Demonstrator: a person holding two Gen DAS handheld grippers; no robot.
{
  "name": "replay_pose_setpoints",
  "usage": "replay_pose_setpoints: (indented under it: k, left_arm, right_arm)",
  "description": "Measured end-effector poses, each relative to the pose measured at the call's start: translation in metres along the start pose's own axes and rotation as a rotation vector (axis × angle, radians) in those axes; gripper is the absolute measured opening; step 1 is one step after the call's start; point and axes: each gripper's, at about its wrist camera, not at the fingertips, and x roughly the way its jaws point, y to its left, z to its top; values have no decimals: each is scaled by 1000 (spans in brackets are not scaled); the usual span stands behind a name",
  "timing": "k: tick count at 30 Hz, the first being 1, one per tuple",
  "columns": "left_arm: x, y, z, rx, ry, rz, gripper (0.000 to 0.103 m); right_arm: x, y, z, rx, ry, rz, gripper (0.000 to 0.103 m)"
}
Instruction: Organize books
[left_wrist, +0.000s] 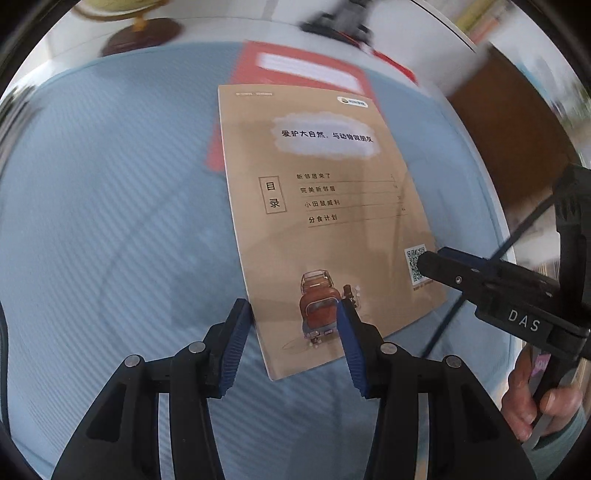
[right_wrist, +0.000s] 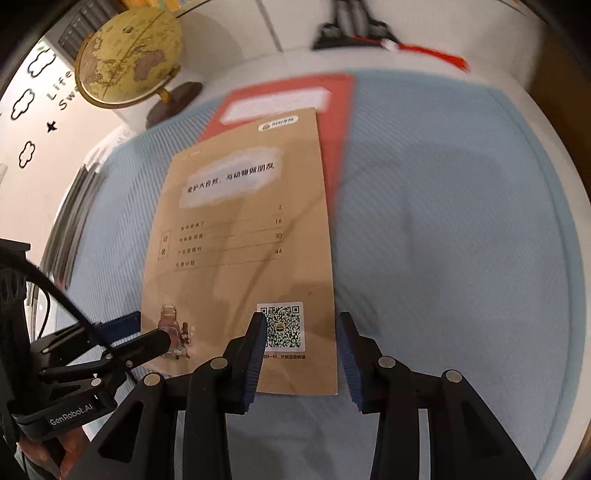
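Note:
A thin tan booklet (left_wrist: 325, 221) (right_wrist: 251, 229) with a contents list, a car drawing and a QR code is held by its near end over the blue mat (left_wrist: 110, 221). My left gripper (left_wrist: 293, 314) is shut on its lower left corner, with one pad at the side edge and the other on the car drawing. My right gripper (right_wrist: 303, 328) is shut on the lower right corner beside the QR code. Each gripper also shows in the other's view: the left gripper (right_wrist: 151, 330) and the right gripper (left_wrist: 430, 258). The booklet's far end overlaps a red book (left_wrist: 295, 66) (right_wrist: 336, 122) lying flat on the mat.
A globe (right_wrist: 129, 55) on a dark base stands at the mat's far left corner. A black stand (right_wrist: 351, 33) sits beyond the far edge. Brown furniture (left_wrist: 498, 129) lies past the mat's right edge. A hand (left_wrist: 535, 406) grips the right tool's handle.

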Motion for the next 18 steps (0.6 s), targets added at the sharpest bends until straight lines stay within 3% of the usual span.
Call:
replay_pose_setpoints:
  k: [5, 11, 18]
  left_arm:
    - [2, -28, -20, 94, 45, -16, 47]
    - [5, -18, -5, -27, 21, -36, 45]
    - [14, -25, 2, -45, -19, -18, 45]
  right_arm:
    - [-20, -32, -42, 24, 33, 53, 40]
    - [-15, -43, -13, 65, -38, 44, 40]
    - [-6, -22, -11, -17, -74, 3, 41]
